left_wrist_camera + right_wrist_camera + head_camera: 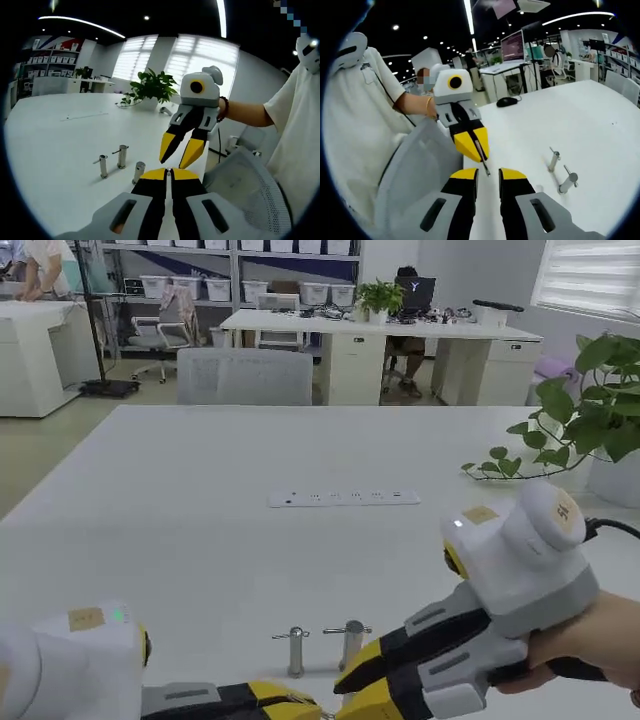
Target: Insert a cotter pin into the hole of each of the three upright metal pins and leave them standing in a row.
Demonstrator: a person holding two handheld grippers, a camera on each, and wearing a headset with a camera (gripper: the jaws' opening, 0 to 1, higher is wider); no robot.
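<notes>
Three upright metal pins stand in a short row near the table's front edge. In the left gripper view two of them [103, 166] [122, 156] carry a cotter pin through the top, while the nearest pin [139, 171] has none. My left gripper [169, 173] is shut on a thin cotter pin [482, 159], which sticks out of its yellow tips towards my right gripper [488, 174]. The right gripper is open, tip to tip with the left one, just right of the pins. In the head view the pinned pair [296, 650] [352, 640] stands behind both grippers [300, 703] [346, 695].
A white power strip [343, 498] lies mid-table. A potted plant [590, 430] stands at the table's right edge. A grey mesh chair back [250, 190] is close to the grippers on my side. Desks, shelves and people fill the room beyond.
</notes>
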